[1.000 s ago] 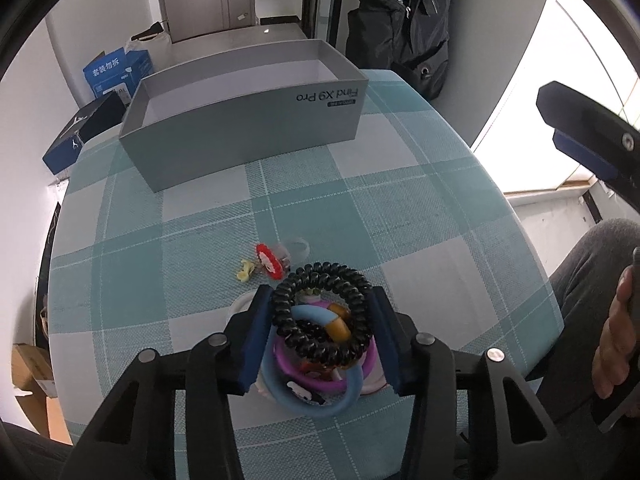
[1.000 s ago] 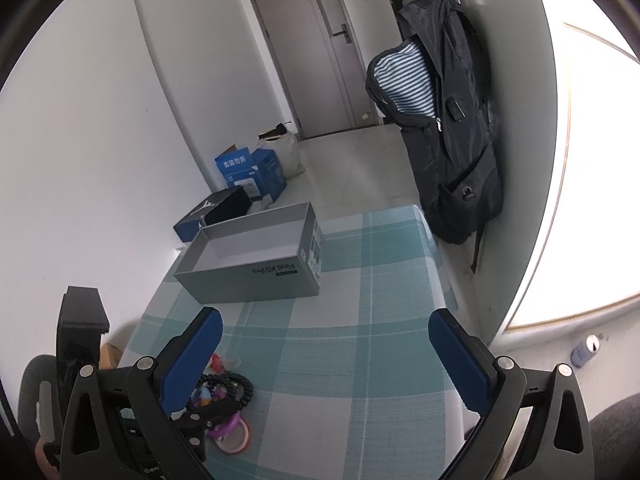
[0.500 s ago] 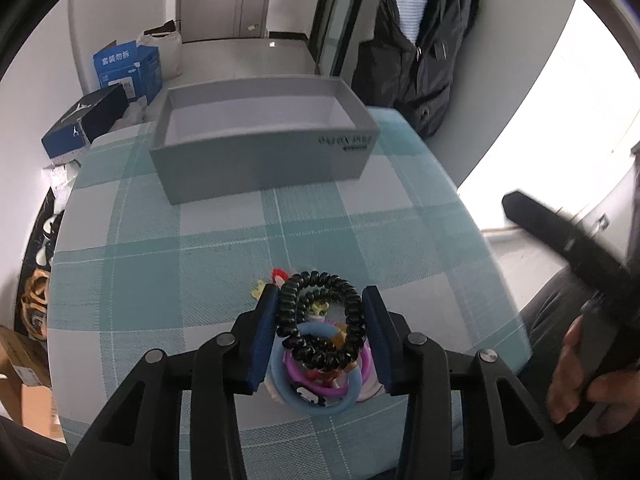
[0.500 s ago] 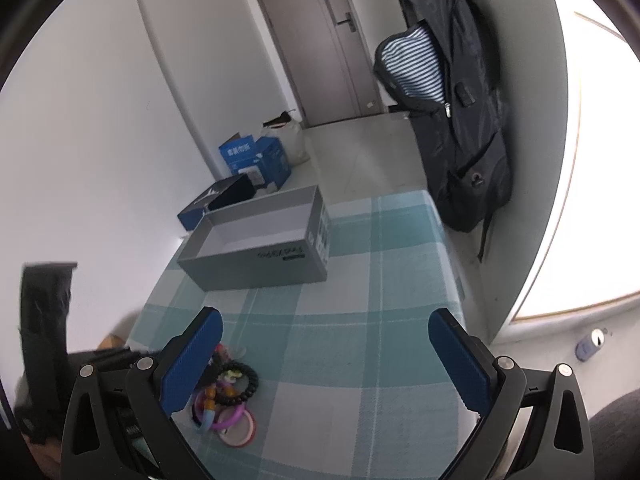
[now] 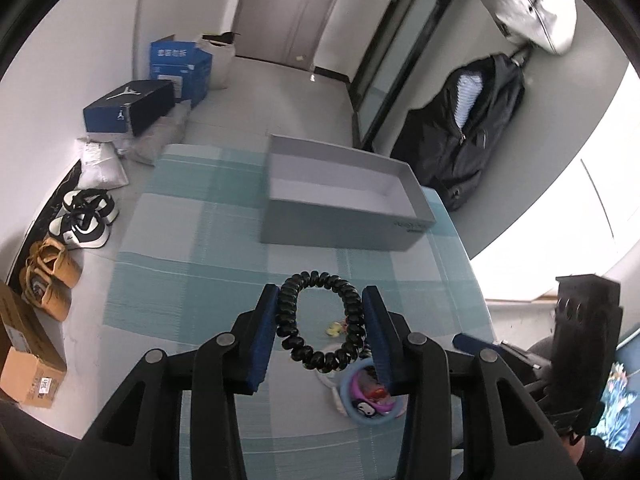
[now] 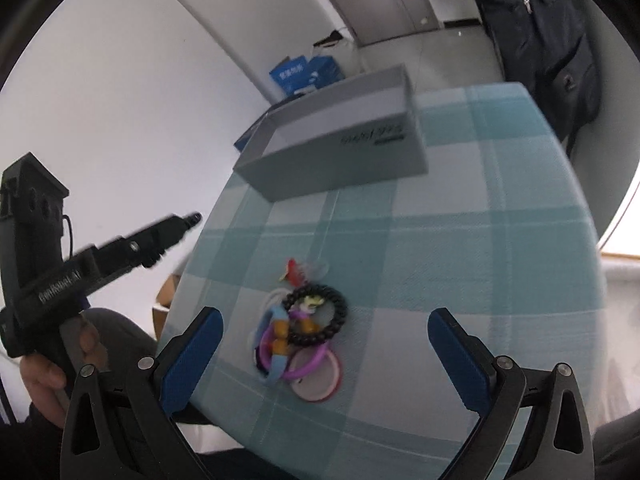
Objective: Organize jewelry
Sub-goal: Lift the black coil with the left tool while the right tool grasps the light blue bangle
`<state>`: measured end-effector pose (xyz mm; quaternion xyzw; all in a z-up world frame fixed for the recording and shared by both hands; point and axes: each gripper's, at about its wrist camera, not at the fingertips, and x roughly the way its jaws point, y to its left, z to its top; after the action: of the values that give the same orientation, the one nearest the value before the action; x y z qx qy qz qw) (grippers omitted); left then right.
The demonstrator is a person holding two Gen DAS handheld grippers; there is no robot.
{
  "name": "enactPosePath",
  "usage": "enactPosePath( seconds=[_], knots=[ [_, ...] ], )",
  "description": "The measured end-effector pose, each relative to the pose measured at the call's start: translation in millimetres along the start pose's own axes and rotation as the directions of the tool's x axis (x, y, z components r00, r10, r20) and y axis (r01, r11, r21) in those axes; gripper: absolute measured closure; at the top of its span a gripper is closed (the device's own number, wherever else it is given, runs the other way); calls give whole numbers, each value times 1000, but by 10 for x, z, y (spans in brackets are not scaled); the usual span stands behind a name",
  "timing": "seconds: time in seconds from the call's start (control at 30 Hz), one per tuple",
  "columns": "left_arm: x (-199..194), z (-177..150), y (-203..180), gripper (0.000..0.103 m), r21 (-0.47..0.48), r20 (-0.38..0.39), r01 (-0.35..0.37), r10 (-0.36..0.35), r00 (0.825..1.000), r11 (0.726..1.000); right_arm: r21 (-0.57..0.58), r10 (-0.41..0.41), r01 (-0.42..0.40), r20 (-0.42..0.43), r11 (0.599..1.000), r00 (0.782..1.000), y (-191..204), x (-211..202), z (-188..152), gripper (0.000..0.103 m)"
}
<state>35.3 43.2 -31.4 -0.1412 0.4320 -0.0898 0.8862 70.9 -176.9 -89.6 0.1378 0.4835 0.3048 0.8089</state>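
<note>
Gripping black coil band (image 5: pixel 320 320) upright, ring facing camera, L tool (image 5: pixel 320 330); R tool (image 6: pixel 326 354) wide, empty.

Daylight floods both views from a window (image 5: pixel 568 216) at the right, blown out to pure white with no detail. The checked tablecloth (image 6: pixel 460 240) is evenly lit, with soft, faint shadows. Motion blur smears the grey box (image 6: pixel 340 152) and its lettering in the right wrist view. Fisheye bending curves walls near the window, and black vignette rings every corner.
</note>
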Motion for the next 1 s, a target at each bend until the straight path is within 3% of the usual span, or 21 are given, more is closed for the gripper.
enactPosePath(
  seconds=[0.2,0.37,0.5,0.77,1.0],
  knots=[
    [-30,5,157,67,-34,-1,5,-5,1000,999,-115,7,-13,-52,993,999,296,108,-99,14],
    [-77,-2,255,67,-63,-2,13,-14,1000,998,-197,-10,-6,-81,980,997,503,138,-246,42],
    [-102,3,292,67,-68,2,18,-18,1000,998,-220,-40,23,-75,975,996,543,151,-271,54],
    [-123,-8,315,67,-65,2,25,-25,1000,998,-244,-78,54,-87,968,993,571,217,-295,93],
    [-129,-6,312,67,-64,1,23,-23,1000,998,-232,-27,16,-46,972,999,565,98,-255,97]
  ],
)
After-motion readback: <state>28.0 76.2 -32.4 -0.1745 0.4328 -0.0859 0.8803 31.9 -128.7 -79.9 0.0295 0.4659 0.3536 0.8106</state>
